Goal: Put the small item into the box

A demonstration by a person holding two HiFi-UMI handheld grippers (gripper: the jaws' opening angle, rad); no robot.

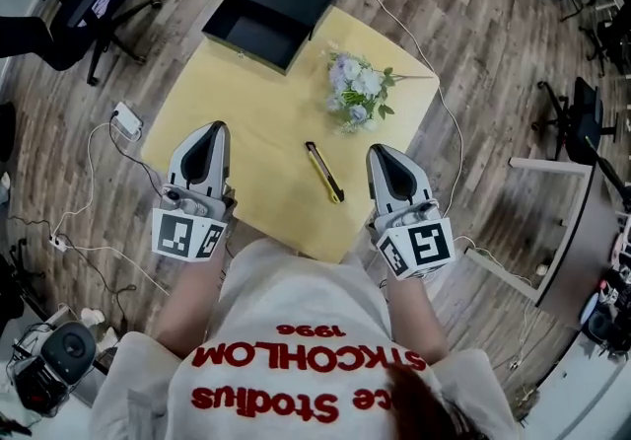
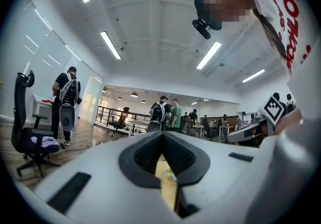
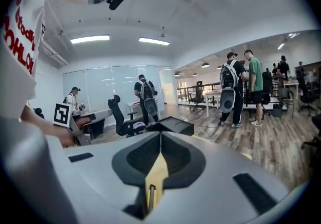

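A yellow-and-black utility knife (image 1: 324,172) lies near the middle of the yellow table (image 1: 246,112), between my two grippers. The black box (image 1: 271,14) sits open at the table's far left corner and also shows in the right gripper view as the black box (image 3: 173,125). My left gripper (image 1: 211,129) hangs over the table's near left part, left of the knife, jaws together and empty. My right gripper (image 1: 379,152) is just right of the knife, also shut with nothing in it. In the gripper views, the tips of the left gripper (image 2: 162,135) and of the right gripper (image 3: 160,135) meet.
A small bunch of pale flowers (image 1: 357,88) lies on the table's far right part. Cables and a white adapter (image 1: 126,118) trail on the wooden floor to the left. An office chair (image 1: 94,9) stands at upper left. Several people stand far off in the room.
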